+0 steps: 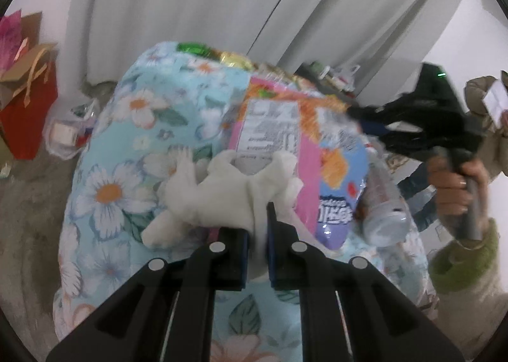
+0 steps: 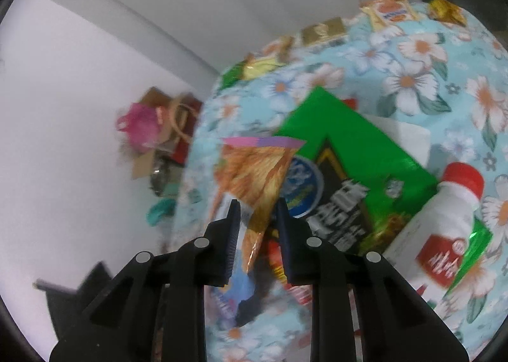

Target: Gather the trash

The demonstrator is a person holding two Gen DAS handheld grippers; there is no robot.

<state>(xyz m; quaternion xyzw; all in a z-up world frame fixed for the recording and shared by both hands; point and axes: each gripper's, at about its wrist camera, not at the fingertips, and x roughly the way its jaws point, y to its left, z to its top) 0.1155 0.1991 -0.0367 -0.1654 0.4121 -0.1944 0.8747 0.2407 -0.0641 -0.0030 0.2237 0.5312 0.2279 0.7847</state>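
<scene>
A crumpled white tissue (image 1: 222, 197) hangs from my left gripper (image 1: 257, 228), which is shut on it above the table's flowered cloth (image 1: 120, 146). Behind the tissue lies a pink and orange snack bag (image 1: 270, 133) with a printed label. A hand holds my right gripper (image 1: 365, 120) at that bag's far right edge. In the right wrist view the orange snack bag (image 2: 254, 171) is pinched and creased between the pads of the right gripper (image 2: 256, 212). A clear plastic bottle (image 1: 384, 203) lies to the right of the bag.
A green bag (image 2: 349, 152), a round blue-lidded tin (image 2: 304, 190) and a white bottle with a red cap (image 2: 438, 228) lie on the cloth. Small wrappers (image 2: 390, 12) line the far edge. Gift bags (image 1: 28, 101) stand on the floor by the curtain.
</scene>
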